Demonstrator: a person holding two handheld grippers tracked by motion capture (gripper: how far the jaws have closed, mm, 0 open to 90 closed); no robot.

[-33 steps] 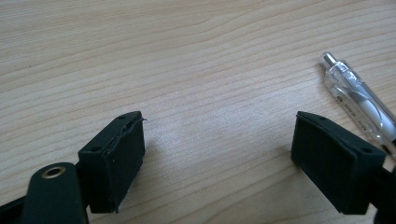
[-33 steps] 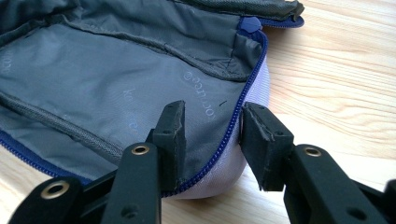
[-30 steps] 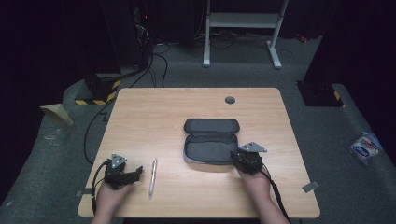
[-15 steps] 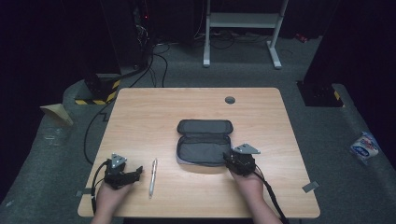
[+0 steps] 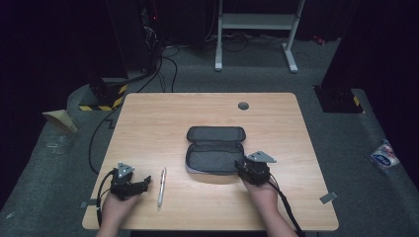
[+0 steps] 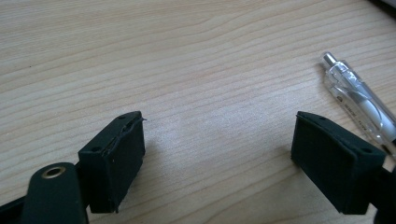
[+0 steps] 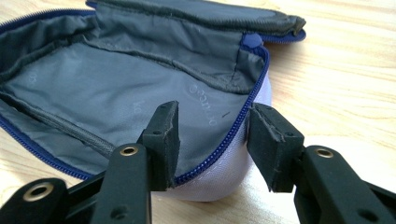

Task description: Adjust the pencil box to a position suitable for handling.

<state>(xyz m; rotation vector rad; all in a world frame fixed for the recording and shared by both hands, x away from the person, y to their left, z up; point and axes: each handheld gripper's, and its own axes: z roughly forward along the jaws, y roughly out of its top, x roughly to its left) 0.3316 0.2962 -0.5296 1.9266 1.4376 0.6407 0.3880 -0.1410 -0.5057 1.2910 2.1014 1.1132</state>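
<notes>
A wooden desk point(image 5: 207, 113) seen from above. An open grey case point(image 5: 215, 150) lies at its centre, lid folded back toward 12 o'clock. The right tool point(image 5: 243, 167) sits at the case's 4 o'clock corner, jaws partly open, straddling the zipped rim point(image 7: 233, 135) with a gap on each side. The left tool point(image 5: 143, 183) rests at 8 o'clock, jaws wide and empty. A pen point(image 5: 161, 186) lies just beside it.

A lab or studio is suggested: a lone wooden table point(image 5: 148, 118) is ringed by darkness, with cables point(image 5: 165, 69) at eleven o'clock and hazard-striped tape point(image 5: 106, 101) at ten.
</notes>
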